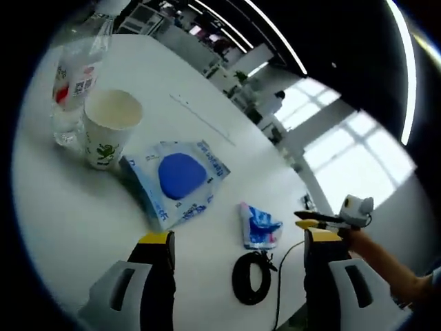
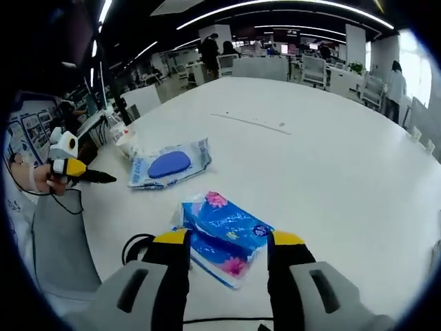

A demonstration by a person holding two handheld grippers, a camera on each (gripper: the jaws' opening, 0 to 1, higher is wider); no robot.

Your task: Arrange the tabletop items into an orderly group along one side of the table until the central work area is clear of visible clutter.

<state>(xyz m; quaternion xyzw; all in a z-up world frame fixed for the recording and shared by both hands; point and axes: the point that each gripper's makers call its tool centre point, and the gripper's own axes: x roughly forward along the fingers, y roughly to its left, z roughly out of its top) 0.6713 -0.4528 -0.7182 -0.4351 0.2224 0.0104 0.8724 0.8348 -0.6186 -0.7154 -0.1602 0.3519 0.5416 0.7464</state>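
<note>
The worktop (image 1: 83, 227) carries five loose things, one of each kind: one clear plastic bottle (image 1: 77, 76), one paper cup (image 1: 108, 127), one wet-wipe pack with a blue oval lid (image 1: 178, 181), one blue tissue packet (image 1: 260, 226) and one coiled black cable (image 1: 250, 277). The bottle and the cup stand touching; the wipe pack lies just beside the cup. Two grippers count in as well, the left gripper (image 1: 238, 241) and the right gripper (image 2: 227, 241).

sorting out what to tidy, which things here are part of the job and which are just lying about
Part of the job:
- paper cup
- plastic bottle
- wet wipes pack
- tissue pack
- coiled black cable

Just lying about:
- office desks and chairs beyond the table
- people standing in the background
</note>
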